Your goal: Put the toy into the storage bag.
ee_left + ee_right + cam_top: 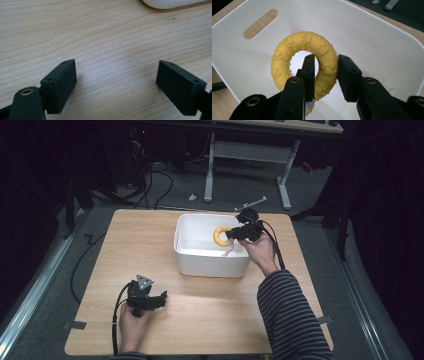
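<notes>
Nearest the camera, the person's left hand rests on the wooden table (200, 320), holding the left gripper (116, 83) low over bare wood, jaws spread wide with nothing between them. Farther off, a striped sleeve (292, 315) leads to the right gripper (326, 75) — its jaws are clamped on one side of a yellow rubber ring (304, 62) stamped with paw prints. That ring hangs upright inside the white plastic tub (210, 262) at the table's far middle, clear of the tub's floor as far as can be told. Judging by this, the ring is being placed into the tub; next comes lowering it and spreading the jaws — gently, without catching the tub's wall.
</notes>
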Demonstrator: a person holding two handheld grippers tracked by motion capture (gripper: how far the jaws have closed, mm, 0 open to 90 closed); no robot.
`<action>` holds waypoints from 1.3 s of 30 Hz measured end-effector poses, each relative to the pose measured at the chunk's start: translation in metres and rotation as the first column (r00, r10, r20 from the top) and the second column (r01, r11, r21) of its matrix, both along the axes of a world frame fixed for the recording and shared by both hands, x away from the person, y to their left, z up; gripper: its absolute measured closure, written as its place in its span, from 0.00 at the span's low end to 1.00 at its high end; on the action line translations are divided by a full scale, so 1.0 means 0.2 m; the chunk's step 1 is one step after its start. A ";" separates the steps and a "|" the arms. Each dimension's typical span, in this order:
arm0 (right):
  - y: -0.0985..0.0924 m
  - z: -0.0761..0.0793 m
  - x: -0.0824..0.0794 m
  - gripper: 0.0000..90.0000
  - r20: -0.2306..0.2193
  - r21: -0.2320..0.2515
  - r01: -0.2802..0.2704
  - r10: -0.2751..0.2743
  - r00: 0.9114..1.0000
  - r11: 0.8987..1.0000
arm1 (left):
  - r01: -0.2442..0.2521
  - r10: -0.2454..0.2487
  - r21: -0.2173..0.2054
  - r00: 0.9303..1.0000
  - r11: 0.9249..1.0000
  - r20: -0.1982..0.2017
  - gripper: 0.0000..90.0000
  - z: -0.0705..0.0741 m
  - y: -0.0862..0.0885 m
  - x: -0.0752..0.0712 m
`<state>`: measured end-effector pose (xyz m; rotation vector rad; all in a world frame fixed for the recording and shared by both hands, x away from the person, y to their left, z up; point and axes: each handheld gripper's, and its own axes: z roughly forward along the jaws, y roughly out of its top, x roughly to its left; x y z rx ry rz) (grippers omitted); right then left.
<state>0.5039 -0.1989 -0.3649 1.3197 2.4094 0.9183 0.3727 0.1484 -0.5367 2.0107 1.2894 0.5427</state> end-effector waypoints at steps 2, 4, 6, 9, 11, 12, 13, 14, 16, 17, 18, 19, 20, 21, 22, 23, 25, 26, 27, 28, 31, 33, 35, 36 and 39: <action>0.01 -0.01 -0.01 0.76 -0.009 -0.013 -0.014 0.014 1.000 1.000 | 0.000 0.000 0.000 1.000 1.000 0.000 0.19 0.00 0.00 0.00; 0.01 -0.02 -0.01 0.76 -0.016 -0.028 -0.030 0.030 0.999 0.999 | 0.000 0.000 0.000 1.000 1.000 0.000 0.19 0.00 0.00 0.00; 0.01 -0.02 -0.02 0.76 -0.022 -0.027 -0.040 0.039 0.999 0.999 | 0.000 0.000 0.000 1.000 1.000 0.000 0.19 0.00 0.00 0.00; 0.01 -0.03 -0.03 0.76 -0.032 -0.029 -0.051 0.050 0.998 0.998 | -0.001 0.001 0.002 1.000 1.000 0.001 0.19 0.00 0.00 0.00; 0.02 -0.03 -0.03 0.76 -0.035 -0.021 -0.056 0.055 0.998 0.998 | -0.003 0.003 0.001 1.000 1.000 0.001 0.19 0.00 0.00 0.00; 0.02 -0.04 -0.03 0.76 -0.039 -0.016 -0.061 0.060 0.997 0.998 | -0.004 0.004 -0.001 1.000 1.000 0.000 0.19 0.00 0.00 0.00; 0.02 -0.05 -0.03 0.76 -0.052 -0.014 -0.056 0.055 0.997 0.998 | -0.004 0.004 -0.001 1.000 1.000 0.000 0.19 0.00 0.00 0.00; 0.02 -0.05 -0.03 0.76 -0.048 -0.023 -0.069 0.068 0.997 0.997 | -0.004 0.004 -0.001 1.000 1.000 0.000 0.19 0.00 0.00 0.00; 0.02 -0.06 -0.03 0.76 -0.053 -0.029 -0.076 0.075 0.996 0.997 | -0.004 0.004 -0.001 1.000 1.000 0.000 0.19 0.00 0.00 0.00; 0.02 -0.07 -0.03 0.76 -0.055 -0.022 -0.080 0.078 0.995 0.997 | -0.005 0.005 -0.001 1.000 1.000 0.001 0.19 0.00 0.00 0.00; 0.02 -0.07 -0.04 0.76 -0.060 -0.016 -0.081 0.080 0.995 0.997 | -0.004 0.004 -0.001 1.000 1.000 0.001 0.19 0.00 0.00 0.00; 0.02 -0.08 -0.04 0.76 -0.065 -0.015 -0.082 0.081 0.995 0.997 | -0.005 0.005 -0.001 1.000 1.000 0.000 0.19 0.00 0.00 0.00; 0.03 -0.08 -0.04 0.76 -0.068 -0.021 -0.087 0.085 0.994 0.996 | -0.005 0.005 0.000 1.000 1.000 0.000 0.19 0.00 0.00 0.00; 0.03 -0.08 -0.04 0.76 -0.068 -0.029 -0.093 0.091 0.993 0.995 | -0.006 0.006 -0.001 1.000 1.000 -0.001 0.19 0.00 0.00 0.00; 0.03 -0.09 -0.04 0.76 -0.067 -0.034 -0.099 0.097 0.993 0.995 | -0.006 0.006 -0.002 1.000 1.000 -0.002 0.19 0.00 0.00 0.00; 0.03 -0.09 -0.04 0.76 -0.074 -0.029 -0.097 0.095 0.993 0.995 | -0.006 0.006 -0.002 1.000 1.000 -0.002 0.19 0.00 0.00 0.00; 0.04 -0.10 -0.04 0.76 -0.080 -0.034 -0.103 0.101 0.992 0.994 | -0.008 0.008 -0.003 1.000 1.000 0.000 0.19 0.00 0.00 0.00; 0.04 -0.10 -0.04 0.76 -0.086 -0.039 -0.107 0.103 0.991 0.993 | -0.010 0.010 -0.003 1.000 1.000 0.001 0.19 0.00 0.00 0.00; 0.04 -0.10 -0.04 0.76 -0.086 -0.042 -0.110 0.106 0.991 0.993 | -0.009 0.009 -0.003 1.000 1.000 0.001 0.19 0.00 0.00 0.00; 0.04 -0.11 -0.05 0.76 -0.089 -0.040 -0.112 0.108 0.990 0.993 | -0.009 0.009 -0.002 1.000 1.000 0.000 0.19 0.00 0.00 0.00; 0.05 -0.11 -0.05 0.76 -0.094 -0.035 -0.116 0.112 0.989 0.993 | -0.009 0.009 -0.003 1.000 1.000 0.000 0.19 0.00 0.00 0.00; 0.05 -0.12 -0.05 0.76 -0.097 -0.041 -0.121 0.117 0.988 0.992 | -0.009 0.009 -0.003 1.000 1.000 0.000 0.19 0.00 0.00 0.00; 0.05 -0.13 -0.05 0.76 -0.102 -0.035 -0.117 0.113 0.988 0.992 | -0.009 0.009 -0.003 1.000 1.000 0.000 0.19 0.00 0.00 0.00; 0.04 -0.14 -0.05 0.76 -0.103 -0.034 -0.119 0.115 0.988 0.992 | -0.009 0.009 -0.003 1.000 1.000 0.000 0.19 0.00 0.00 0.00; 0.05 -0.15 -0.05 0.70 -0.121 -0.033 -0.135 0.130 0.984 0.990 | -0.009 0.009 -0.002 1.000 1.000 0.000 0.19 0.00 0.00 0.00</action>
